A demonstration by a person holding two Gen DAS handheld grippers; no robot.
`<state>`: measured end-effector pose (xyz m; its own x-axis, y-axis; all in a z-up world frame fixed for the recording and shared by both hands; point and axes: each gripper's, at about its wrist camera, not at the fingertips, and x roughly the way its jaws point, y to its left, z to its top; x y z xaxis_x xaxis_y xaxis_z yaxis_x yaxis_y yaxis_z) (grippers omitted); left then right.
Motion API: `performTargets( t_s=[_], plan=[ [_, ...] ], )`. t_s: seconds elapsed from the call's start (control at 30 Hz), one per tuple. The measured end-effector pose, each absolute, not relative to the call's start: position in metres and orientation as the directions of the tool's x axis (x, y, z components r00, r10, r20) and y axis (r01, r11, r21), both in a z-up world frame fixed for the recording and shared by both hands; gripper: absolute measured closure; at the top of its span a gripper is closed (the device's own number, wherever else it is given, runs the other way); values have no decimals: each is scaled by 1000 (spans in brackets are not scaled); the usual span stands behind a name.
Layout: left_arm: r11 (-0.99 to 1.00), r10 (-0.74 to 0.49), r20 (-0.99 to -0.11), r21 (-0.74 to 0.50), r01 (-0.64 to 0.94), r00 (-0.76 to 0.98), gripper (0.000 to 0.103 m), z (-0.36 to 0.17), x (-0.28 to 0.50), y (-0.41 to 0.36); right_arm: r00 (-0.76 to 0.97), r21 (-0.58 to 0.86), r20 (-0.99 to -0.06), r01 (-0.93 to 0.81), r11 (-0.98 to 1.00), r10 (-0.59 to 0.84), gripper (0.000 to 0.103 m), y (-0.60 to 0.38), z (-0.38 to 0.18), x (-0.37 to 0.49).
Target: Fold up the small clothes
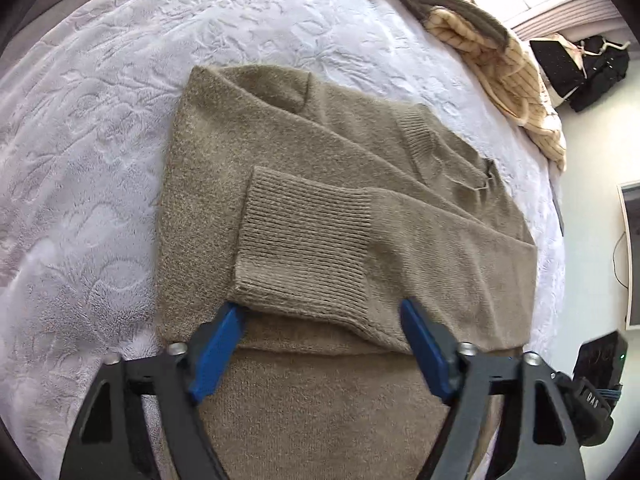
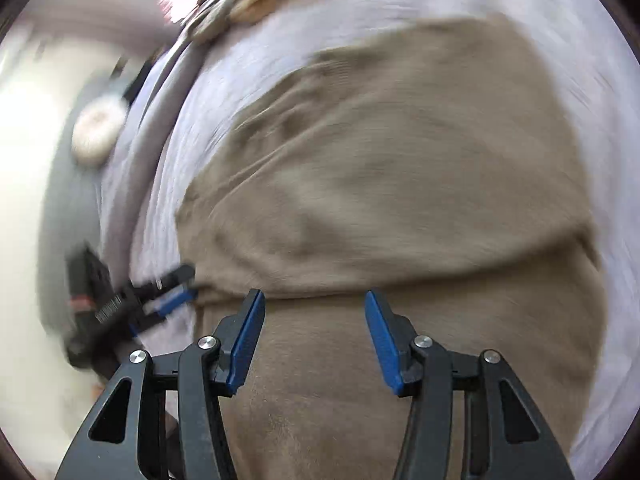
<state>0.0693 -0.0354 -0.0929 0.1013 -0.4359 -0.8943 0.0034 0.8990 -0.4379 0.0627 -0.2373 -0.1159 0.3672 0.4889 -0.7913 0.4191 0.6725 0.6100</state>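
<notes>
A tan knitted sweater [image 1: 320, 160] lies on a white fleece blanket [image 1: 80, 160], both sleeves folded across its body. The ribbed cuff [image 1: 304, 248] of the near sleeve lies just ahead of my left gripper [image 1: 320, 316], which is open and empty above the sweater. In the right wrist view, which is motion-blurred, the same sweater [image 2: 400, 180] fills the frame. My right gripper [image 2: 314, 304] is open and empty over the sweater, near a folded sleeve edge. The left gripper [image 2: 172, 296] shows at the sweater's left edge.
A heap of cream and olive bedding [image 1: 492, 56] lies at the bed's far right corner. Black bags [image 1: 580, 68] and a black device [image 1: 600, 356] stand on the floor beyond the bed's right edge. A white panel [image 1: 632, 252] stands against the wall.
</notes>
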Motion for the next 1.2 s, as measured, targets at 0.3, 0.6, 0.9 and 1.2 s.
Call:
performTargets(
  t_s=[0.3,0.6,0.9,1.2],
  plan=[
    [916,-396,-912,-400,-18,107,93,-95,69,-39,589,710,-693,657,253,416,97,-327,-160,22],
    [937,-346,-927,-348,18,145,93,-94,51,-26,493,655,-756,567,500,431,97,-343,-154,35],
    [988,-152,-977,-148,33,150,93,-81,37,-2,456,659,-751,562,501,477,84,-341,-144,11],
    [991,-131,-982,-132,5,133,93,-86,36,12,415,863,-472,397,312,778,53,-194,-147,62]
  ],
)
